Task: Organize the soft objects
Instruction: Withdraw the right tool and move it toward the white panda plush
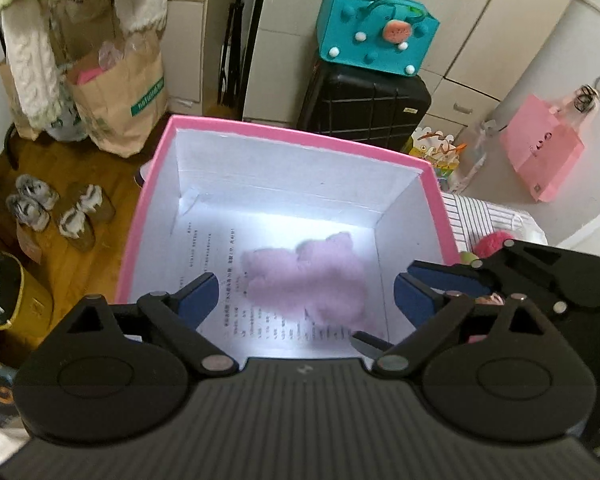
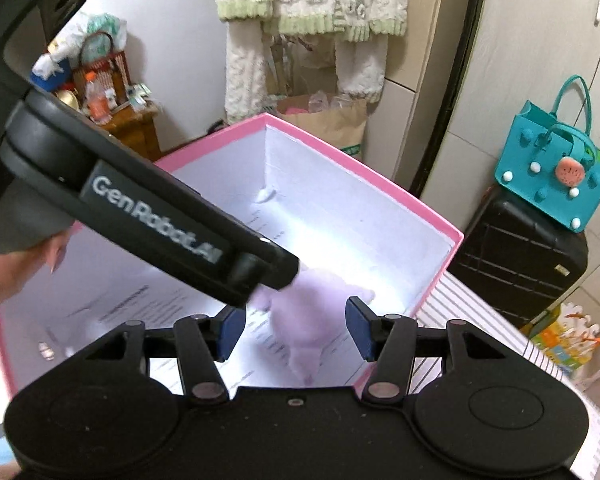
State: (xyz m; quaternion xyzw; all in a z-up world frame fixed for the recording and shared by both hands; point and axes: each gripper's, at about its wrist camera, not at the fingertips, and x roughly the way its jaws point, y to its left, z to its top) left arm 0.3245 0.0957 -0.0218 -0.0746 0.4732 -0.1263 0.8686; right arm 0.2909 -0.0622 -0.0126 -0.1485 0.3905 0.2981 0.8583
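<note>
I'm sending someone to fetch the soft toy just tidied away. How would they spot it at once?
Find the big pink box with white inner walls, in front of the black suitcase. On its floor, over a printed sheet, lies the pale lilac plush toy. It is the only soft thing inside.

The pink box looks like smooth matt cardboard, white inside, with a printed paper sheet on its floor. The plush toy in it is pale lilac, soft and fuzzy. The left gripper is matt black plastic with blue pads and small bright metal pivot pins; the right gripper looks the same. The suitcase is ribbed hard black plastic, the teal bag seems felt, and the brown bag creased paper.
</note>
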